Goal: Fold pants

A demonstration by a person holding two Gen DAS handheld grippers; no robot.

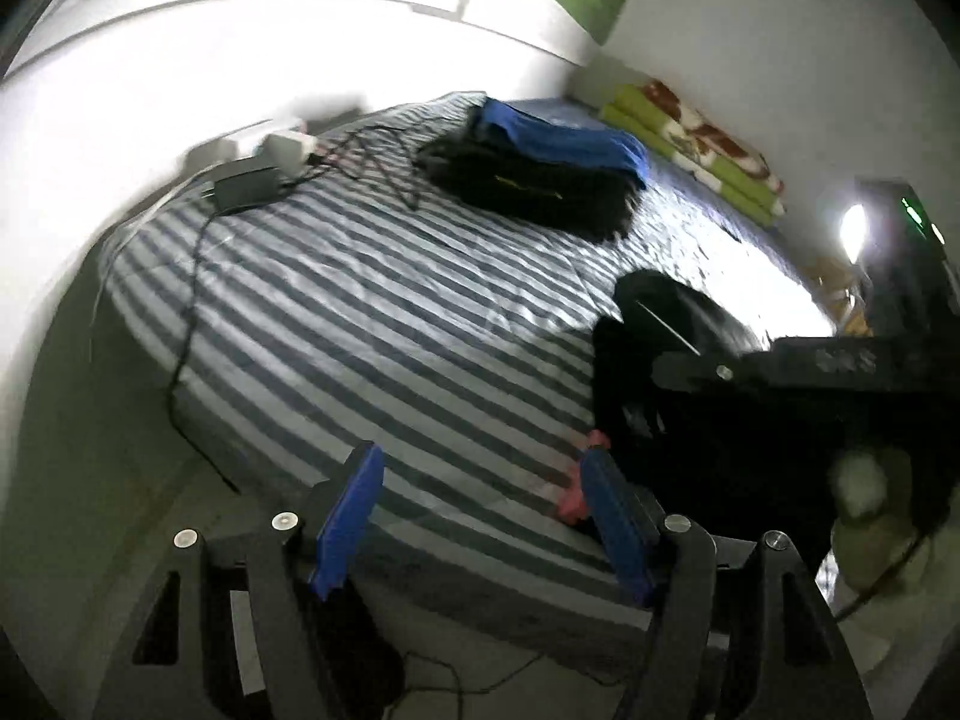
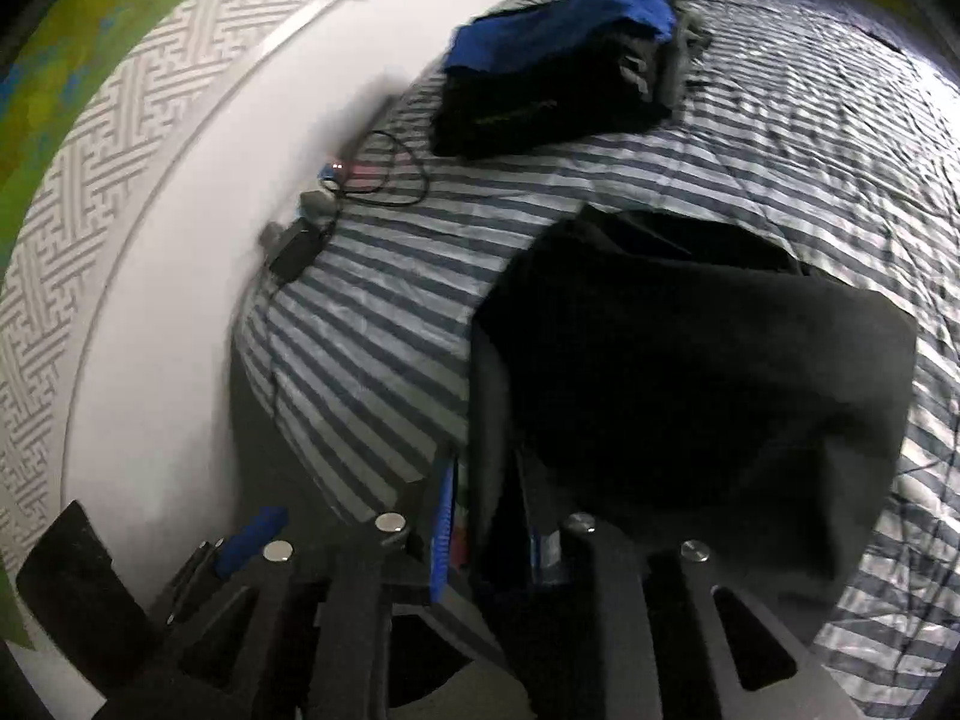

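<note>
Black pants [image 2: 690, 360] lie bunched on the striped bed [image 2: 372, 324], one edge rising into my right gripper [image 2: 492, 531]. Its jaws stand a little apart: the cloth runs between them, and a thin gap shows beside the left blue pad [image 2: 444, 516]. In the left wrist view the same pants [image 1: 654, 360] hang at the right under the right gripper's black body [image 1: 798, 363]. My left gripper [image 1: 480, 516] hovers open over the bed's near edge, left of the pants, with nothing between its blue pads [image 1: 348, 516].
A stack of folded black and blue clothes [image 1: 540, 174] sits farther up the bed. A power adapter [image 1: 246, 186] and loose cables [image 1: 360, 150] lie near the white wall. A green and red blanket [image 1: 690, 138] lies along the far edge.
</note>
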